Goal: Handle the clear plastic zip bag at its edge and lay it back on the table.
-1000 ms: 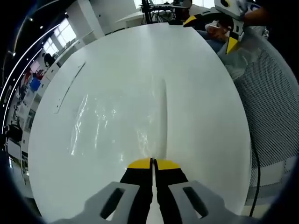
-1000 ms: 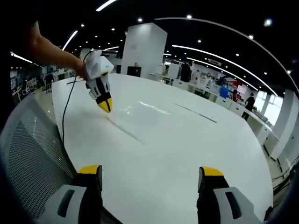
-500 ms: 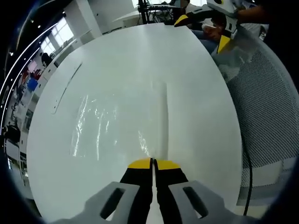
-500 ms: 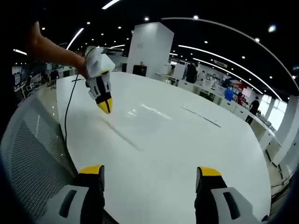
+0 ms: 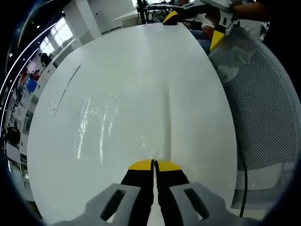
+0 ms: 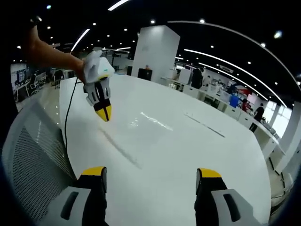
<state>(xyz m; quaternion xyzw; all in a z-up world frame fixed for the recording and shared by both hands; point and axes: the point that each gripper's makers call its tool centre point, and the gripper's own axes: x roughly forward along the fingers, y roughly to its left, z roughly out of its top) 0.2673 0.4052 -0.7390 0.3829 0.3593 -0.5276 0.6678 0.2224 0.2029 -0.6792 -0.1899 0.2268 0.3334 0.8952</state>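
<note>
While my left gripper (image 5: 153, 165) keeps its yellow-tipped jaws pressed together low over the white worktop (image 5: 197, 122), I cannot tell whether they pinch the near edge of the clear plastic zip bag (image 5: 101, 125) or merely meet at it. That bag lies flat on the worktop, spreading from my jaw tips toward eleven o'clock in the left gripper view, its film showing as glare streaks and wrinkles. A straight seam in the worktop runs from the jaw tips toward twelve. At one o'clock my right gripper (image 5: 193, 23) hangs above the far edge, and a grey mesh chair (image 5: 263, 108) curves along the three o'clock side.

Seen from the right gripper view, my left gripper (image 6: 103, 112) sits at ten o'clock, held by my hand (image 6: 80, 70), tips down near the worktop (image 6: 188, 155). The bag (image 6: 149, 120) glints just right of it. My right gripper (image 6: 151, 172) holds its jaws spread wide apart at six o'clock, gripping nothing, with the mesh chair (image 6: 33, 155) at eight o'clock.
</note>
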